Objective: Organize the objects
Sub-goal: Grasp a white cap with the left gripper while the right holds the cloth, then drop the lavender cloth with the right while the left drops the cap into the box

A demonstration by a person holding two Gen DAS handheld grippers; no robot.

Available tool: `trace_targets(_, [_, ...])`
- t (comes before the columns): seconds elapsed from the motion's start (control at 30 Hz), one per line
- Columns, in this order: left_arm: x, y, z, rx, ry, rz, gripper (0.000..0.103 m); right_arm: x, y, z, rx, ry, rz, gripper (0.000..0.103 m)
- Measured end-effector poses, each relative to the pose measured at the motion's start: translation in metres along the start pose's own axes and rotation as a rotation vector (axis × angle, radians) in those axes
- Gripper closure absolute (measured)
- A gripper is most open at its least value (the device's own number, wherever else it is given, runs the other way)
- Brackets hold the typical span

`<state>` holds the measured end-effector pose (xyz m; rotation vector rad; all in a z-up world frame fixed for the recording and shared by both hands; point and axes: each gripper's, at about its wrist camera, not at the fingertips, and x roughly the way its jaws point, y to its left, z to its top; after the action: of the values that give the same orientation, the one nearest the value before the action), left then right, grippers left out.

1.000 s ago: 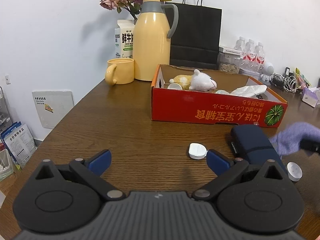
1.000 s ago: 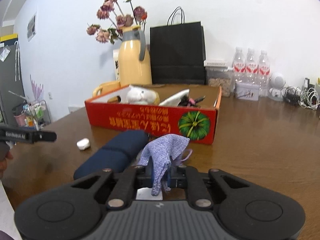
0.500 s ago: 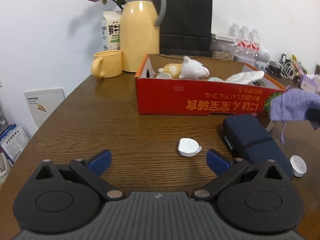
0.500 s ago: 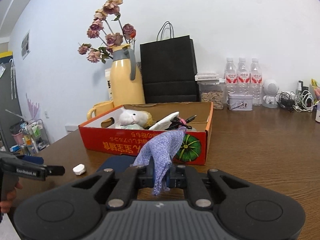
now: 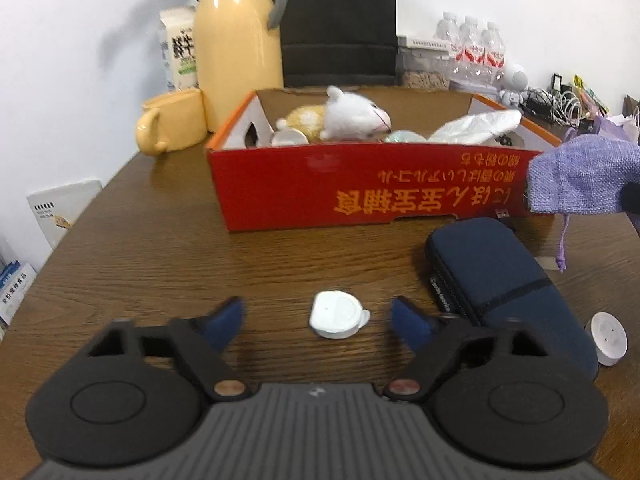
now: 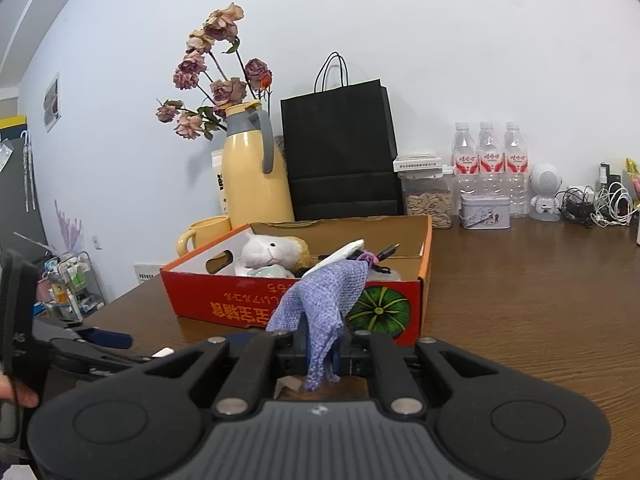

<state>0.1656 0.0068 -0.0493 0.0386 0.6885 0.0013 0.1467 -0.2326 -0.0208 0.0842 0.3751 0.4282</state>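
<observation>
A small white case [image 5: 337, 314] lies on the wooden table between the blue pads of my left gripper [image 5: 318, 318]. Those jaws are closing and the pads stand clear of the case on both sides. My right gripper [image 6: 320, 354] is shut on a purple woven pouch [image 6: 324, 300], held up in front of the red cardboard box [image 6: 240, 304]. From the left wrist view the pouch [image 5: 584, 178] hangs at the box's [image 5: 360, 196] right end. Inside the box lie a white plush toy [image 5: 352, 114] and other items.
A navy zip case [image 5: 500, 284] lies right of the white case, with a white round disc [image 5: 606, 338] beyond it. Behind the box stand a yellow mug [image 5: 172, 126], a yellow jug [image 5: 236, 44], a black paper bag [image 6: 340, 152] and water bottles [image 6: 488, 164].
My left gripper moved forward over the white case and its jaws narrowed around it. The right gripper rose with the pouch from above the navy case to the box's rim.
</observation>
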Motion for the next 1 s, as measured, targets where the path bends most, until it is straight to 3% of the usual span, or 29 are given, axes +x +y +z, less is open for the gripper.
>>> trace_targets(0.03, [-0.001,0.0,0.0,-0.007,-0.006,-0.02,0.064,0.0,0.001,0.0,0.0,0.001,0.002,0.095])
trace_targets(0.07, [-0.002,-0.001,0.001,-0.007,-0.009,-0.027,0.076,0.001,0.001,-0.001,0.0,0.001,0.004,0.095])
trace_targets(0.4, [-0.021,0.002,0.015,-0.043,-0.096,-0.042,0.076,0.006,0.008,0.003,-0.004,-0.004,0.025,0.095])
trace_targets(0.63, [-0.037,-0.001,0.046,-0.049,-0.203,-0.05,0.076,0.014,0.016,0.021,-0.023,-0.042,0.049,0.095])
trace_targets(1.0, [-0.03,-0.008,0.094,-0.066,-0.293,-0.059,0.076,0.045,0.02,0.064,-0.018,-0.114,0.065,0.095])
